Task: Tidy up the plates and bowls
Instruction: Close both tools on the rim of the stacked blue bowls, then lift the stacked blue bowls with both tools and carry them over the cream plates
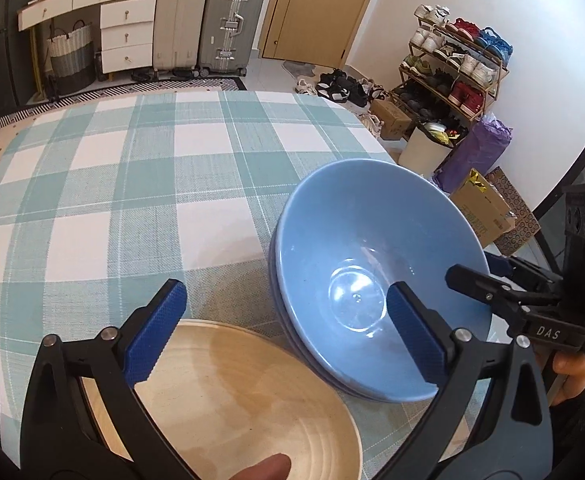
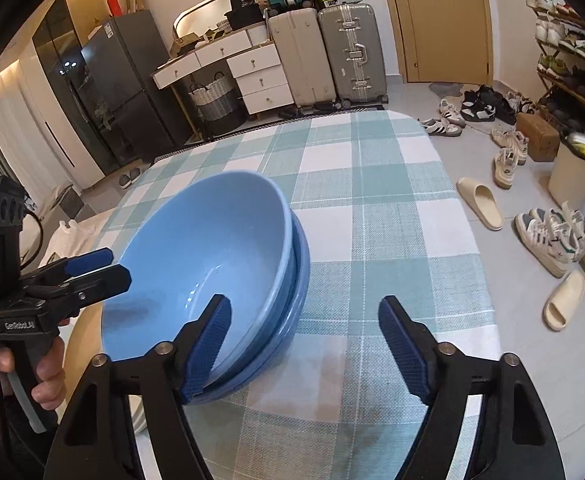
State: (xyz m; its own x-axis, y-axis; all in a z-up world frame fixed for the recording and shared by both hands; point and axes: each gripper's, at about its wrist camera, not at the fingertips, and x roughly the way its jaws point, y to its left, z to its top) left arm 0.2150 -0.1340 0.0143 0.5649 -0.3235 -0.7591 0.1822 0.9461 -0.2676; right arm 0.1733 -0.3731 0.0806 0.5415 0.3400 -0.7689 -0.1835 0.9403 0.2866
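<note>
A stack of blue bowls [image 1: 356,248] sits tilted on the checked tablecloth [image 1: 140,184]; it also shows in the right wrist view [image 2: 212,248]. A pale wooden plate [image 1: 244,396] lies in front of it. My left gripper [image 1: 288,332] is open above the plate's far edge, its right pad over the top bowl's near rim. My right gripper [image 2: 304,344] is open, its left pad at the bowls' near rim, its right pad over bare cloth. Neither holds anything. Each gripper shows in the other's view, the right one [image 1: 488,276] and the left one [image 2: 100,268].
The table [image 2: 392,208] drops off at its right edge to a floor with shoes and slippers [image 2: 480,204]. A shoe rack [image 1: 452,68], a bin [image 1: 424,148] and boxes [image 1: 484,212] stand to the right. Suitcases [image 1: 228,20] and drawers [image 1: 126,36] stand beyond the far edge.
</note>
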